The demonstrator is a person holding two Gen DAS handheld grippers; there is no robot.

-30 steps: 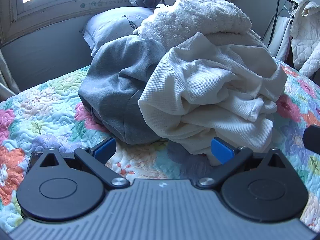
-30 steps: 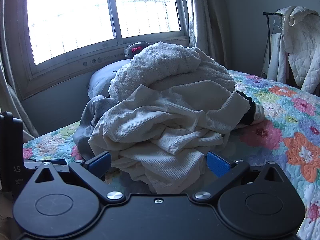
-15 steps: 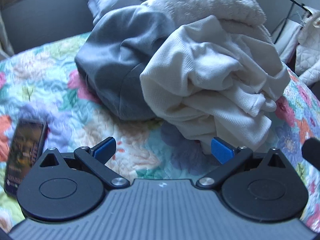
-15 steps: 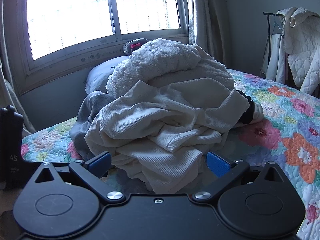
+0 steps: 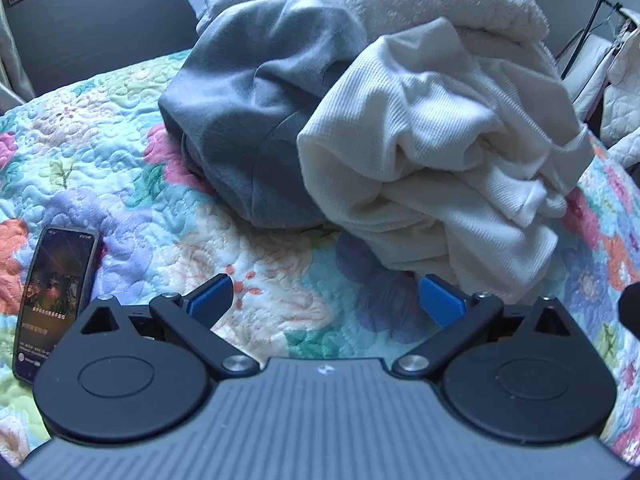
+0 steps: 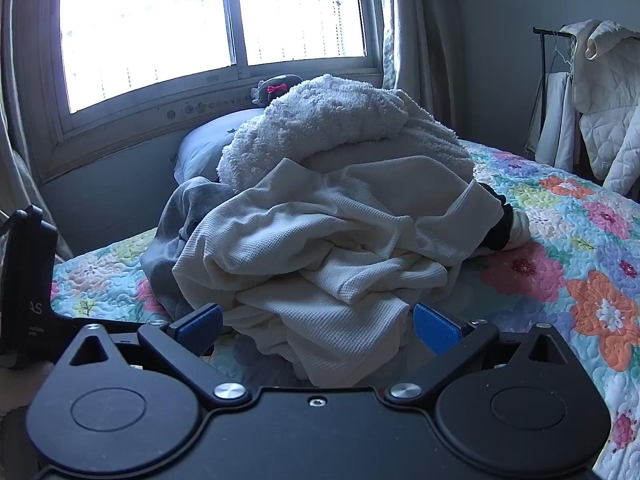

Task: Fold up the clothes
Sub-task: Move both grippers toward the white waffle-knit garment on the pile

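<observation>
Sunlit from the window behind, the bed's floral quilt [image 5: 120, 152] carries an unfolded heap, cream waffle garment [image 6: 320, 256] atop a grey sweatshirt [image 5: 248, 120], while left tool [image 5: 324, 300] and right tool [image 6: 316, 326] hover released, nothing folded yet.

Left tool [image 5: 325, 299] spread above quilt [image 5: 120, 152]; cream garment [image 5: 432, 168] ahead, perhaps touching.

On the bed [image 5: 120, 128] sits a heap of clothes: a waffle top [image 5: 432, 152] in front, a sweatshirt [image 5: 248, 112] to its left, a fleece blanket [image 6: 332, 120] on top behind. A pillow [image 6: 204, 148] lies behind the heap. A phone [image 5: 54, 300] lies on the bed, left of the heap. A clothes rack [image 6: 560, 92] stands far right.
</observation>
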